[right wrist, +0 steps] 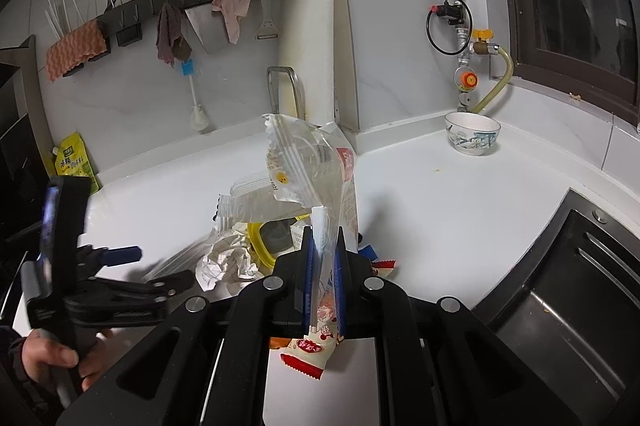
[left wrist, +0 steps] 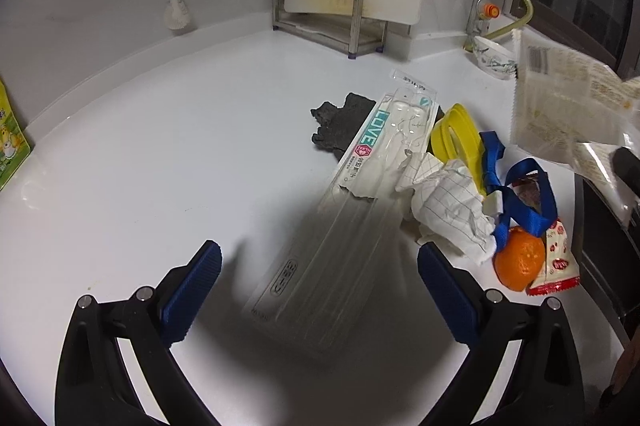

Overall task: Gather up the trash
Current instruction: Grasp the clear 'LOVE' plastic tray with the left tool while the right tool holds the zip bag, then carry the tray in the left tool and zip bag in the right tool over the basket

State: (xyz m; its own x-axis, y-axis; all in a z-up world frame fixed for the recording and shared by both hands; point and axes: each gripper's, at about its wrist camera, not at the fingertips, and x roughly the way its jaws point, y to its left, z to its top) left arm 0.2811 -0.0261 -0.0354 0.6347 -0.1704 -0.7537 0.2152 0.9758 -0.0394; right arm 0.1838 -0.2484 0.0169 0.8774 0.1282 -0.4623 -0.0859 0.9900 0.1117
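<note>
My left gripper point(left wrist: 320, 266) hangs open low over the white counter point(left wrist: 160, 166), its blue pads on either side of a long clear toothbrush package point(left wrist: 352, 194) without touching it. Right of the package lies a pile: crumpled paper point(left wrist: 448, 210), an orange point(left wrist: 520, 262), a red-and-white snack wrapper point(left wrist: 556, 262), a blue strap point(left wrist: 516, 194), a yellow ring point(left wrist: 456, 138) and a black cloth point(left wrist: 340, 122). My right gripper point(right wrist: 323, 238) is shut on a clear plastic bag point(right wrist: 308, 170), lifted above the pile; the bag point(left wrist: 568, 106) also shows at the right of the left wrist view.
A patterned bowl point(right wrist: 472, 134) stands in the back corner by the gas pipe point(right wrist: 464, 38). A metal rack point(left wrist: 320, 2) holds a cutting board against the wall. A green-yellow pouch point(right wrist: 76, 162) leans at far left. A dark steel basin point(right wrist: 560, 286) lies at right. A hand point(right wrist: 52, 358) holds the left gripper point(right wrist: 152, 266).
</note>
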